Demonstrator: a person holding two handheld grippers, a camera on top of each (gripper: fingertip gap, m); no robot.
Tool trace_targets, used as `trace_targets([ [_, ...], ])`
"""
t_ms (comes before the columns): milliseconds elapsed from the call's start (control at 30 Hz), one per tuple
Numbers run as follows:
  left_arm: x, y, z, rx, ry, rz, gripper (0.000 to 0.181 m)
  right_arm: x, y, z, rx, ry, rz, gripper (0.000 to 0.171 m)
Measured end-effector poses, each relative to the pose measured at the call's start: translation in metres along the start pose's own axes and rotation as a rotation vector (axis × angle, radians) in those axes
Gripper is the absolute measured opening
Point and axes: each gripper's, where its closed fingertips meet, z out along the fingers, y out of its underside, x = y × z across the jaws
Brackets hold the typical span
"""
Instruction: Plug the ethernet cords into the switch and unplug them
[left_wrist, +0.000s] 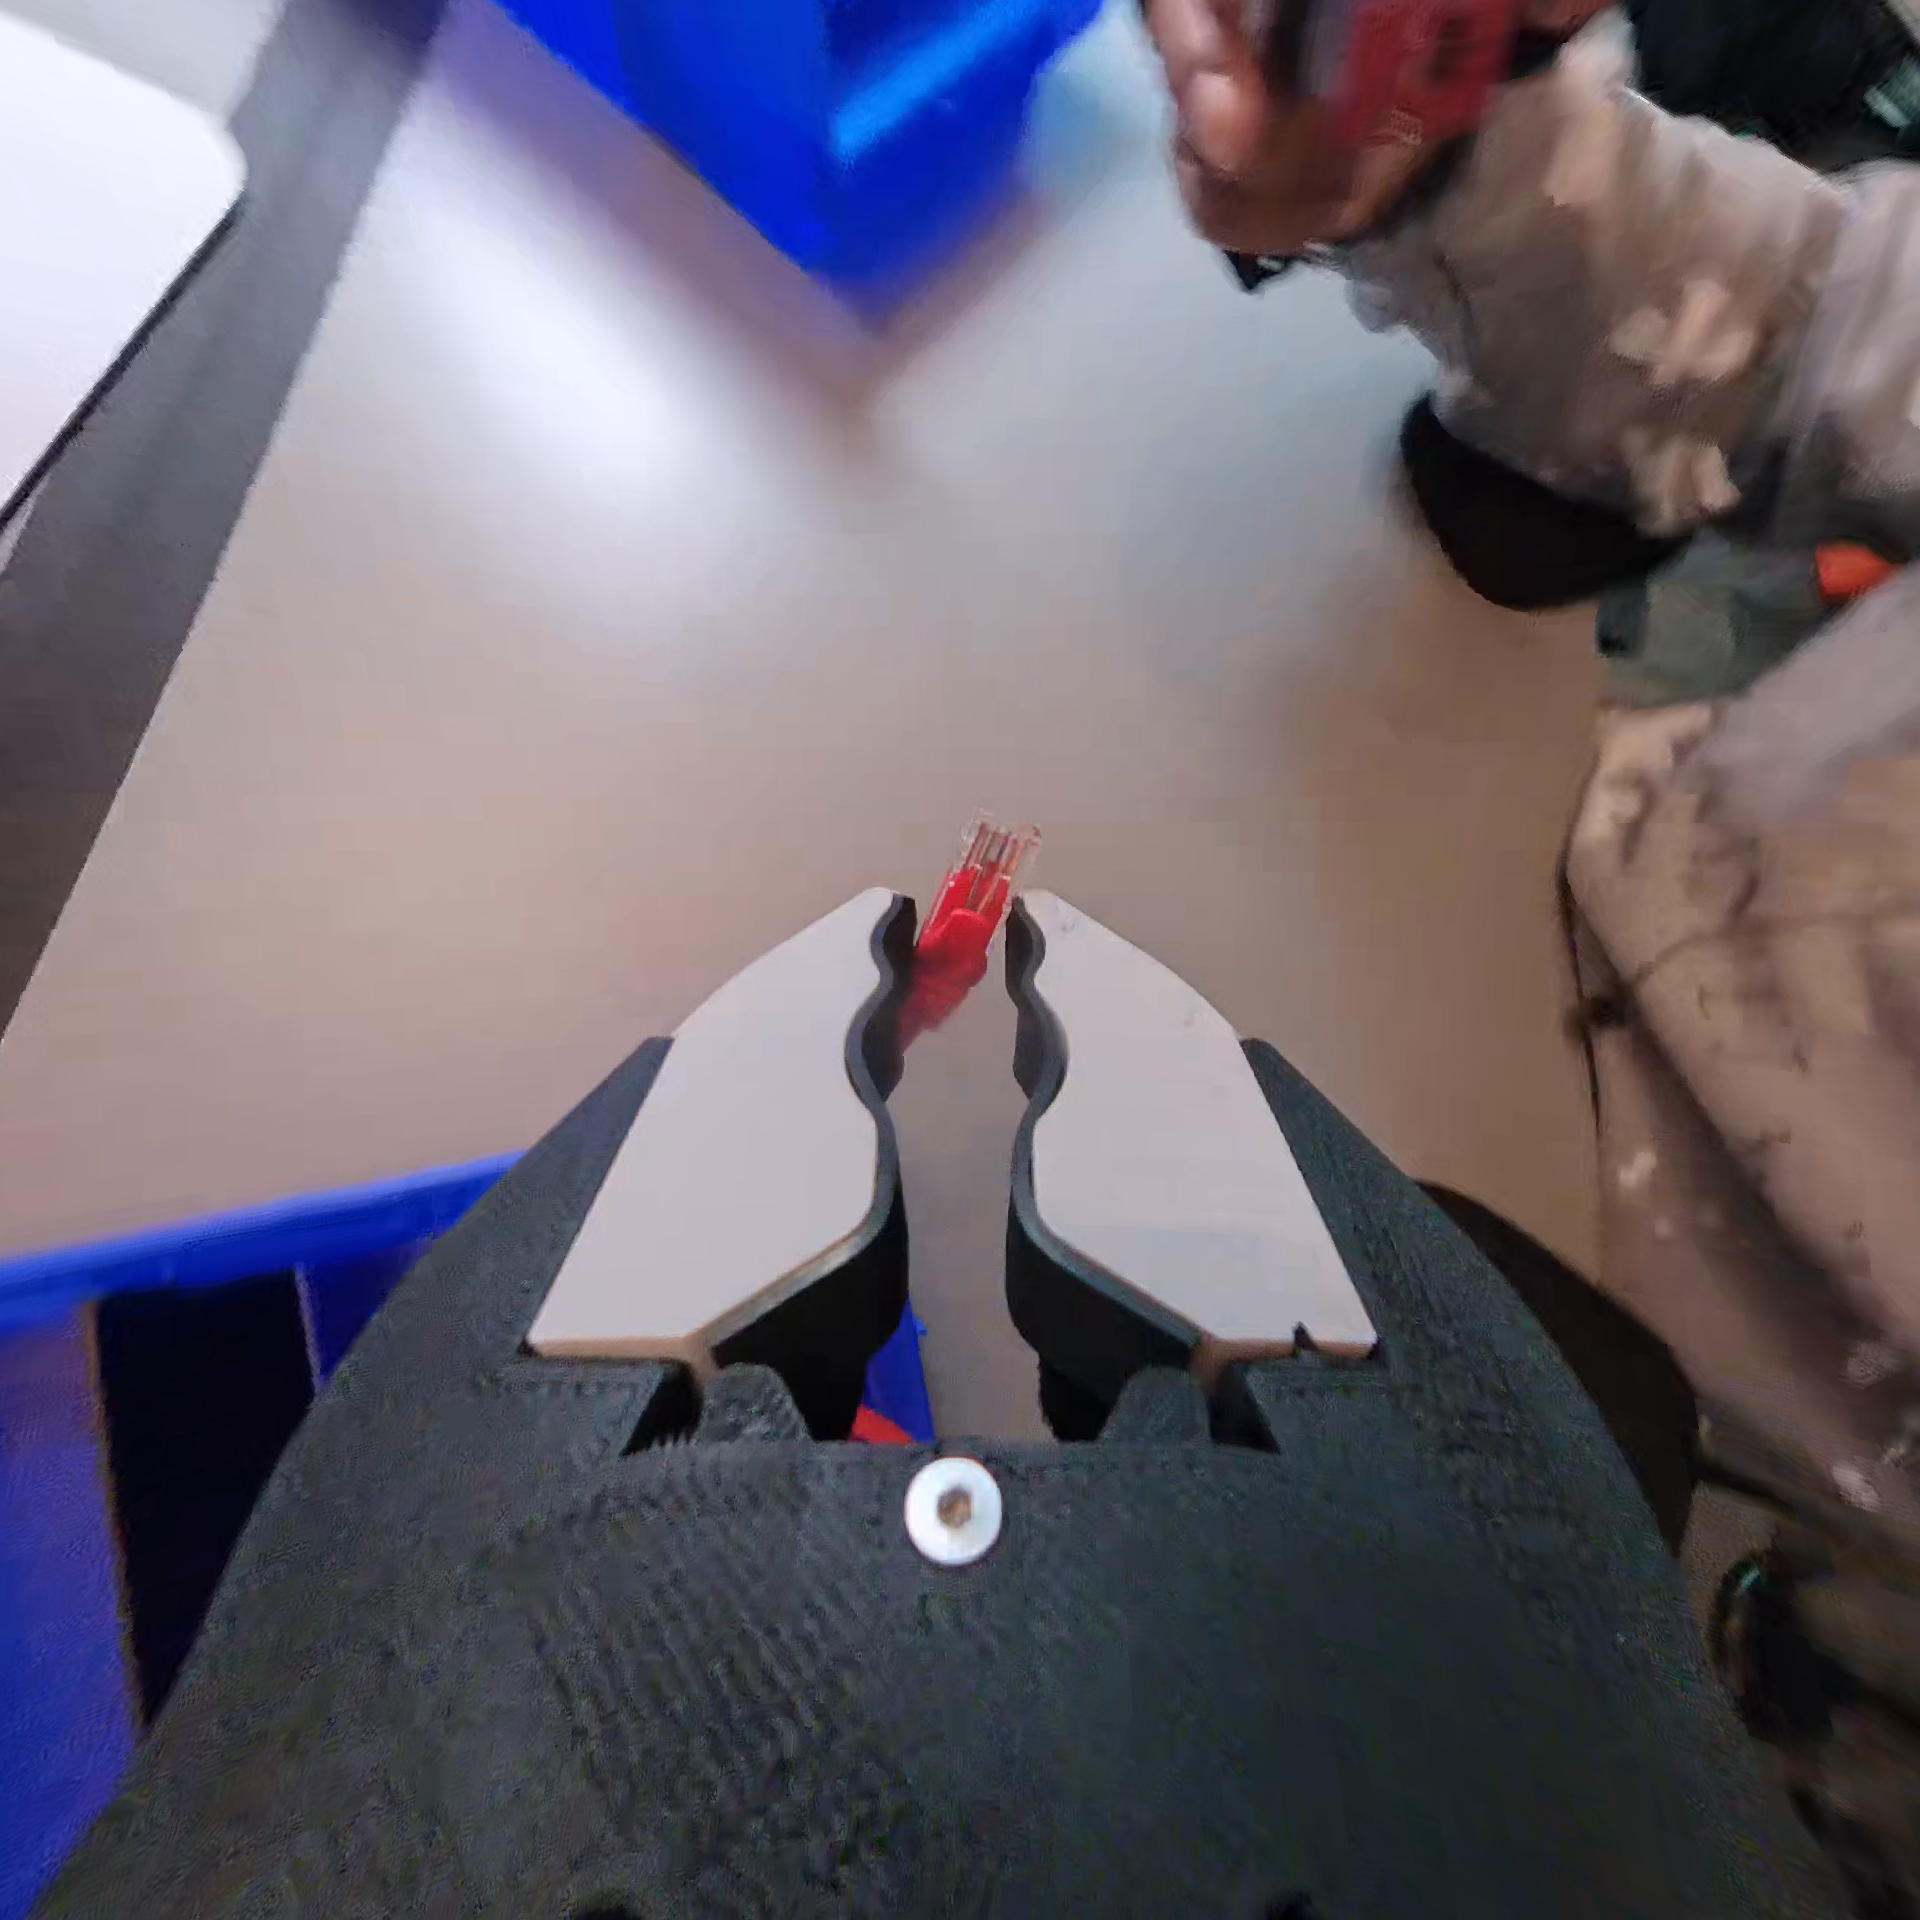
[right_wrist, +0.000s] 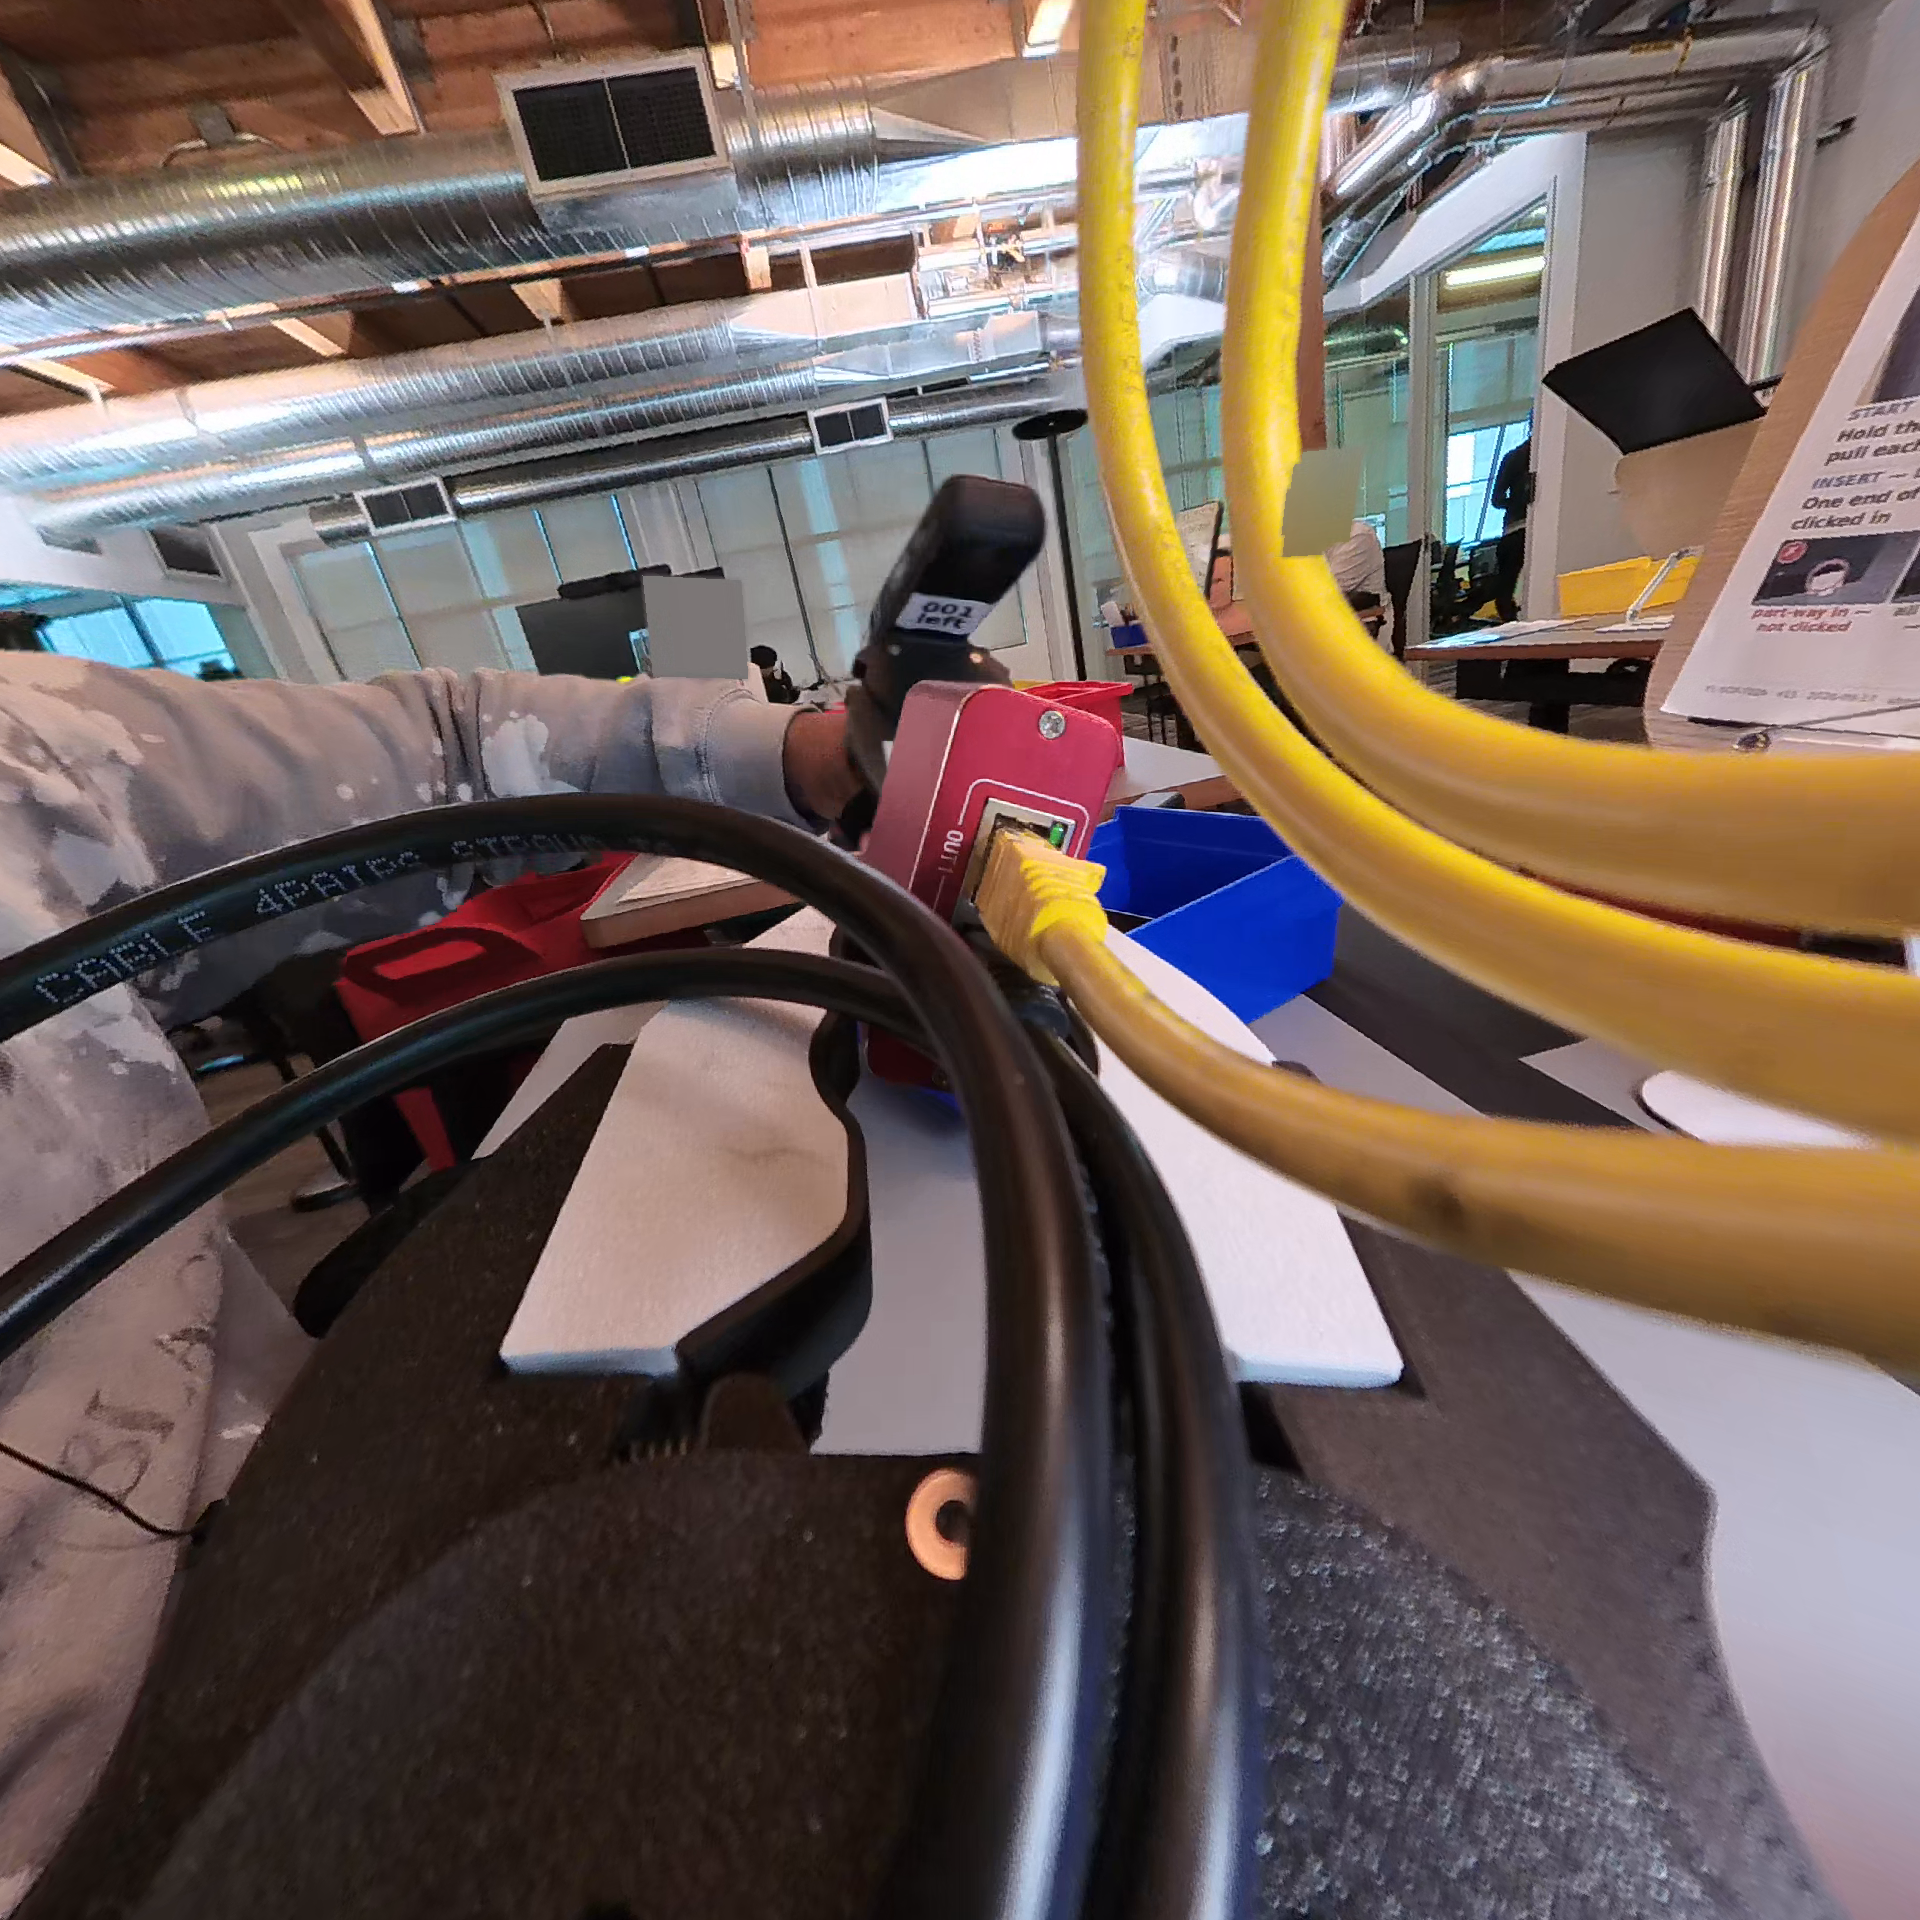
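My left gripper is shut on the red ethernet cord just behind its clear plug, held above the pale table. My right gripper is shut on the lower end of the red switch, which stands upright. A yellow ethernet cord is plugged into the switch's port by its yellow plug. Black cables drape over my right gripper and hide its right fingertip. The left gripper's black handle shows behind the switch.
A blue bin sits at the table's far side, another at lower left. A hand and mottled sleeve fill the right. The right wrist view shows a blue bin, yellow cord loops and an instruction sheet.
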Motion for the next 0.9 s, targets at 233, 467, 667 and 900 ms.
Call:
trace_targets([
  [233,-0.019,0.027,0.014,0.018,-0.081,-0.139,0.02,-0.003,-0.001,0.0,-0.016,-0.002,-0.012,0.032],
  [467,0.009,0.03,0.017,0.102,0.015,-0.249,0.019,-0.004,-0.001,0.001,-0.013,-0.009,0.006,0.032],
  [667,0.035,0.005,0.008,0.207,0.083,-0.24,0.019,-0.007,0.006,0.004,-0.05,-0.019,-0.016,0.032],
  [900,0.087,-0.008,0.038,0.153,0.274,-0.215,0.019,-0.029,0.022,0.005,-0.144,-0.16,-0.054,0.032],
])
